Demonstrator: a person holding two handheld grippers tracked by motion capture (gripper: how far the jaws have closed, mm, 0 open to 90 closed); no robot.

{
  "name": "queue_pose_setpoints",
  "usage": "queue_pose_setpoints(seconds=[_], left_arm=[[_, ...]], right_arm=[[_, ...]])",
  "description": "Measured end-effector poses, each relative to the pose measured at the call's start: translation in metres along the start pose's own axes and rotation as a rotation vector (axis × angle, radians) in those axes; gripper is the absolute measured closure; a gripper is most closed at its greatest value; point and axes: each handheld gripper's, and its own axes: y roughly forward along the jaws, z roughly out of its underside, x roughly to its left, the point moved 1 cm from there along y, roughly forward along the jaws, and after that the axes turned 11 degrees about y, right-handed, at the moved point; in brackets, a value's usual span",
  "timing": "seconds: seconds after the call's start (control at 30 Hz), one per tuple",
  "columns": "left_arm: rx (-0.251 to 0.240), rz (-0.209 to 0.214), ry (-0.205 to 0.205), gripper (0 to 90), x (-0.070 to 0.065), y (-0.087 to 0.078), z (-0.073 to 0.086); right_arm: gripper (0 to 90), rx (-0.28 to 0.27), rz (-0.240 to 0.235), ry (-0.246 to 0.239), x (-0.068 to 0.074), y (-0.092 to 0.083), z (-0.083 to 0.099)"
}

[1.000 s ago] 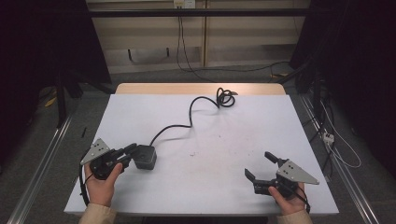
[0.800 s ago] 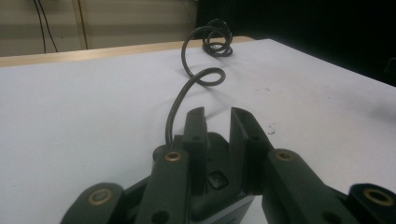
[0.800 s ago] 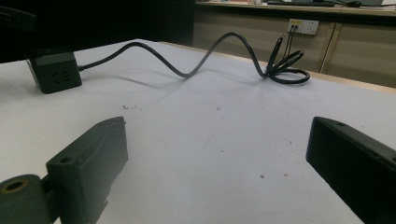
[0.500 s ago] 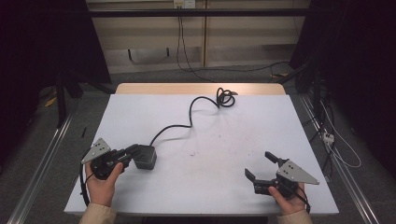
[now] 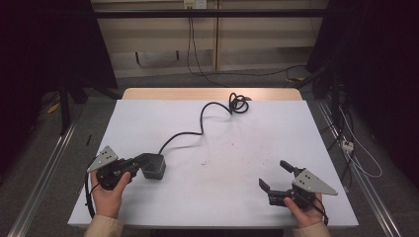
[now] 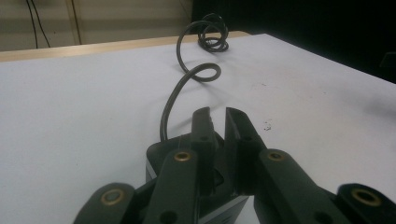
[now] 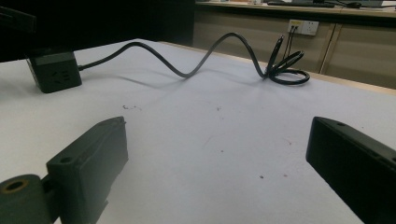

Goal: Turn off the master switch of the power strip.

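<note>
A white table [image 5: 217, 148] fills the middle of the high view, with a person's two hands at its near edge, each holding a two-jaw gripper.

A long black cable [image 5: 197, 126] snakes across the table from a small coil [image 5: 238, 103] near the far edge toward the near left. It ends in a dark grey cube-shaped power adapter [image 5: 153, 166], which sits flat on the table.

The left gripper [image 5: 143, 162] lies over the adapter. In the left gripper view its jaws have just been closing and stand almost together, only a thin gap between them, above the adapter's top [image 6: 161, 156]; whether the pads pinch any part of it cannot be told.

The right gripper [image 5: 275, 177] rests near the near right corner, well apart from the adapter, its jaws spread wide and holding nothing.
</note>
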Motion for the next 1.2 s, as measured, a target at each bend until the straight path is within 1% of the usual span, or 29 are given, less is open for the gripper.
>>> queue_pose_setpoints(seconds=[0.27,0.5,0.8,0.97,1.2], left_arm=[[0.007,0.009,0.005,85.7,-0.0006,0.0005,-0.0009],[0.012,0.012,0.007,85.7,-0.0007,0.0005,-0.0010],[0.031,0.015,0.007,87.1,-0.0003,0.0016,-0.0007],[0.041,0.021,0.006,89.9,-0.0009,0.0030,-0.0004],[0.051,0.030,0.005,90.0,-0.0013,0.0045,-0.0003]], right_arm=[[5.1,0.001,-0.001,0.000,0.0000,0.0002,0.0002],[5.2,0.002,-0.006,0.001,0.0005,0.0004,0.0001],[5.4,0.002,-0.006,0.000,0.0007,0.0005,0.0001],[5.5,0.003,-0.006,-0.001,0.0007,0.0005,0.0001],[5.6,0.004,-0.008,-0.002,0.0010,0.0005,0.0000]])
